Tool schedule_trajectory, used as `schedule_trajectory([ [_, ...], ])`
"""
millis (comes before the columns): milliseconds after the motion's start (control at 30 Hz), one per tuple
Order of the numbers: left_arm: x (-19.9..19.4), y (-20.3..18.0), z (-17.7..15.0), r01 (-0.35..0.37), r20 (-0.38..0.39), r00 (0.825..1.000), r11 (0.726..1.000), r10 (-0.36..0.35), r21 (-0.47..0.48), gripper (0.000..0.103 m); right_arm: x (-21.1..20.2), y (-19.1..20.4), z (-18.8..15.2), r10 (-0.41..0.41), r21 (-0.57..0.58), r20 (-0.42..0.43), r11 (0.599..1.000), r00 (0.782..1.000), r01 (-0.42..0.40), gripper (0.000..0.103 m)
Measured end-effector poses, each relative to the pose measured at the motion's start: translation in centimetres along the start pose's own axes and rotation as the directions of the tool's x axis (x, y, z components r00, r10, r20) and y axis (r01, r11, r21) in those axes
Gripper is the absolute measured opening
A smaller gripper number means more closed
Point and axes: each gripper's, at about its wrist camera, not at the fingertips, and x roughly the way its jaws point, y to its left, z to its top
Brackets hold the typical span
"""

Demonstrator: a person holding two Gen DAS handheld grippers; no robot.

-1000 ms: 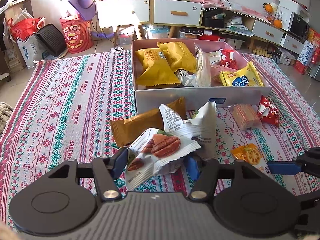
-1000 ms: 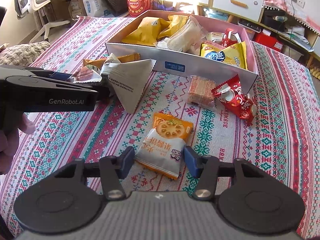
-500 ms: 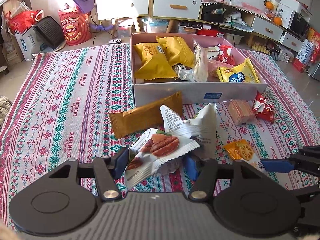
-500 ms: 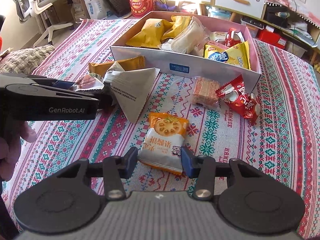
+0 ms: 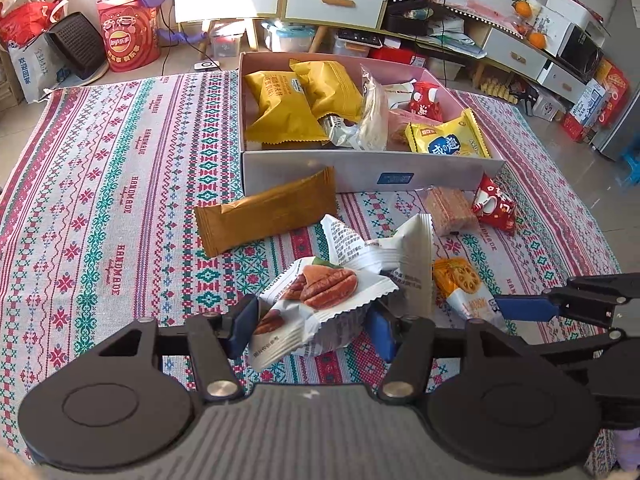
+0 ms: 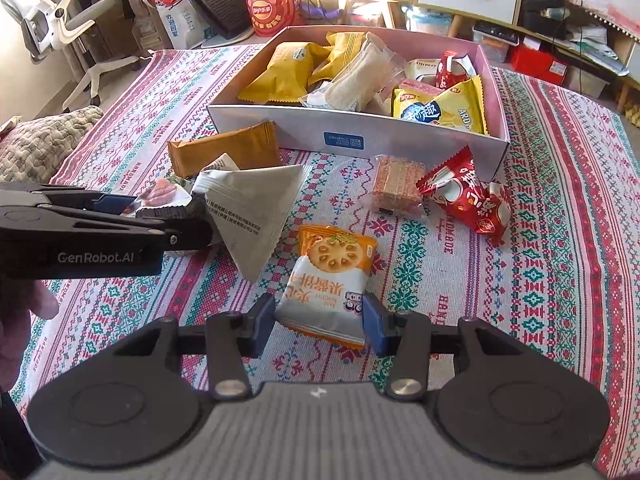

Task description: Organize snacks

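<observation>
A white pecan packet (image 5: pixel 320 308) sits squeezed between the blue pads of my left gripper (image 5: pixel 312 330), which is shut on it just above the patterned cloth. My right gripper (image 6: pixel 318 322) is shut on the lower end of an orange-and-white cracker packet (image 6: pixel 332 276), its pads pressing both edges. The pink snack box (image 5: pixel 360 174) stands beyond, holding yellow, white and red packets. A white triangular packet (image 6: pixel 256 208) lies between the two grippers. One blue finger (image 5: pixel 520 308) of the right gripper shows at the right of the left wrist view.
On the cloth in front of the box (image 6: pixel 304 128) lie a brown bar packet (image 5: pixel 268 210), a clear-wrapped wafer (image 5: pixel 450 210) and a red packet (image 5: pixel 494 206). Cabinets, bags and clutter line the floor behind. A person's hand (image 6: pixel 24 320) holds the left gripper.
The right gripper's pads have closed in onto the cracker packet's edges. The left gripper keeps its grip on the pecan packet. Both views have tipped slightly, so the box sits lower in frame.
</observation>
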Motion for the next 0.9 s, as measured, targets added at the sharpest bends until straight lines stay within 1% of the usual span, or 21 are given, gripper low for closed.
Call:
schedule_trajectory([
  [167,0.1,0.1,-0.1,0.011,-0.009,1.0,1.0,-0.011,0.005,0.071,0.2,-0.3,0.0,-0.003,0.011,-0.01,1.0,1.0,0.003,0.043],
  [400,0.0,0.1,-0.1,0.011,-0.051,0.999,1.0,-0.01,0.029,0.071,0.4,-0.5,0.0,-0.004,0.016,-0.02,1.0,1.0,0.004,0.044],
  [567,-0.4,1.0,-0.1,0.052,-0.072,0.996,0.999,-0.052,0.006,0.073,0.3,-0.5,0.0,-0.003,0.015,-0.022,1.0,1.0,0.003,0.044],
  [700,-0.6,1.6,0.0,0.062,-0.076,0.995,0.998,-0.062,-0.008,0.073,0.4,-0.4,0.0,-0.003,0.016,-0.022,1.0,1.0,0.003,0.044],
  [800,-0.9,1.5,0.0,0.064,-0.075,0.995,0.998,-0.064,0.0,0.069,0.3,-0.5,0.0,-0.003,0.015,-0.022,1.0,1.0,0.003,0.044],
  [833,-1.1,1.5,0.0,0.06,-0.072,0.996,0.998,-0.06,0.006,0.066,0.3,-0.5,0.0,-0.003,0.016,-0.022,1.0,1.0,0.003,0.044],
  [900,-1.4,1.5,0.1,0.049,-0.065,0.997,0.999,-0.048,0.017,0.055,0.4,-0.4,0.0,-0.002,0.017,-0.022,1.0,1.0,0.003,0.044],
])
